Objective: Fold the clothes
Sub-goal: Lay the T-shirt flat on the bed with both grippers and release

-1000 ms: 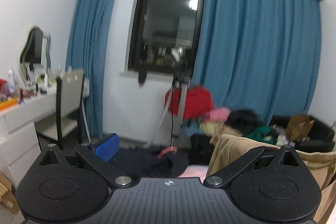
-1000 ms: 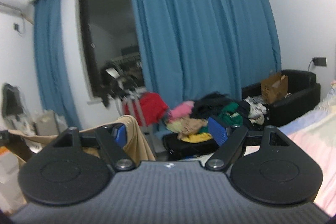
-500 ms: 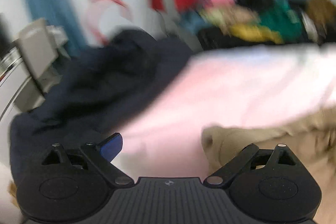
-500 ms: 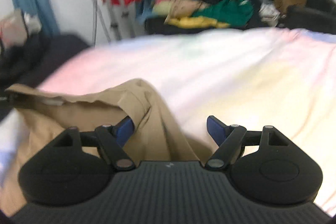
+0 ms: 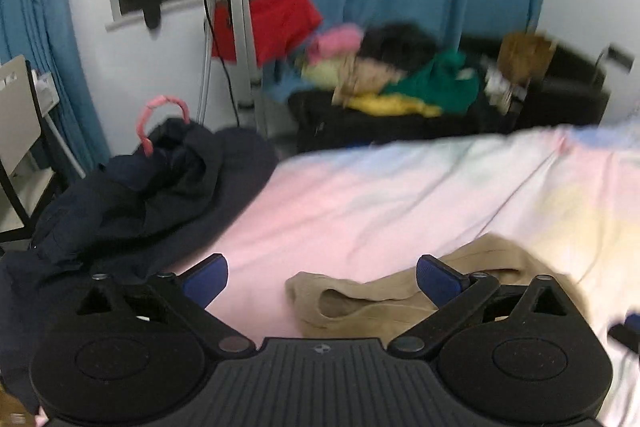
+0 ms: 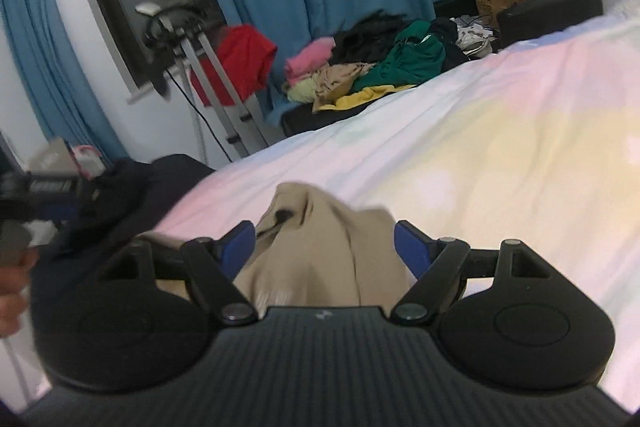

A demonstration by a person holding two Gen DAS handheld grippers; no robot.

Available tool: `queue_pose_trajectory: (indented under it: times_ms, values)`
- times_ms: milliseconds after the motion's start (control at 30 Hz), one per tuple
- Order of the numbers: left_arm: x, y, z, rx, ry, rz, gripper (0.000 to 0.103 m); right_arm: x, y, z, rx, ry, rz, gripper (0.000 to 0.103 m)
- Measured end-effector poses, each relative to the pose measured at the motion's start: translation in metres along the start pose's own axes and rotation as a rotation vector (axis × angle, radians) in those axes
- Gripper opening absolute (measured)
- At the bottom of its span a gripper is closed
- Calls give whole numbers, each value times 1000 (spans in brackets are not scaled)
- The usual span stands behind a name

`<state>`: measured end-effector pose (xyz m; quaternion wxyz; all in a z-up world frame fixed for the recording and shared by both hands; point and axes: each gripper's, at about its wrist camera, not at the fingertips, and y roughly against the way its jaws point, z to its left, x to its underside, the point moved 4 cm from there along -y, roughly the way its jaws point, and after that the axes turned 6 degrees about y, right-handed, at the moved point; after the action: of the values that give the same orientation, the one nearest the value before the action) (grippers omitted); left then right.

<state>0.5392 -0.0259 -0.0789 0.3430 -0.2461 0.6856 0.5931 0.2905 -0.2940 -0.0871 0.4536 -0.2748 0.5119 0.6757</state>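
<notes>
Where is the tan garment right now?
The tan garment lies bunched on the bed, between the open right gripper fingers; in the left view it sits low right, the navy pile to its left.

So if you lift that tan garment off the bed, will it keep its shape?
Probably not. The tan garment lies bunched in soft folds on the bed, so it would likely droop. It looks thin, probably light, and a push would likely just wrinkle it.
</notes>
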Motion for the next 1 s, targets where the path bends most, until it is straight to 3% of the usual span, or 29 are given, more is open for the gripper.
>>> queue_pose_trajectory:
  times_ms: [67, 200, 300, 467, 500, 533, 567, 600, 633, 667, 700, 833, 1000]
  values:
    - [23, 20, -3, 29, 5, -30, 102, 18, 27, -5, 6, -16, -14, 78]
    - [91, 28, -6, 27, 49, 77, 95, 34, 55, -11, 21, -28, -7, 80]
    - [139, 25, 7, 33, 126, 160, 91, 28, 68, -7, -39, -32, -45, 80]
    - [181, 43, 23, 14, 119, 153, 88, 26, 69, -6, -36, 21, -81, 80]
    - [186, 44, 24, 11, 107, 158, 83, 26, 66, -10, -31, 7, -75, 80]
    - [191, 45, 21, 14, 91, 180, 69, 26, 64, -14, -32, -12, -69, 80]
    - [195, 45, 18, 22, 74, 206, 57, 25, 62, -18, -36, -33, -65, 80]
    - [197, 48, 17, 26, 62, 212, 54, 25, 61, -22, -40, -54, -62, 80]
    - [195, 52, 16, 31, 57, 208, 41, 25, 61, -24, -37, -66, -62, 80]
    - [192, 55, 17, 41, 60, 204, 19, 25, 62, -28, -31, -73, -63, 80]
    - [188, 61, 20, 38, 72, 197, 12, 24, 65, -32, -26, -77, -67, 80]
    - [161, 92, 44, 5, 145, 137, 8, 20, 71, -45, -8, -112, -84, 80]
    - [111, 124, 94, -109, 287, 44, 8, 17, 75, -52, 1, -129, -97, 80]
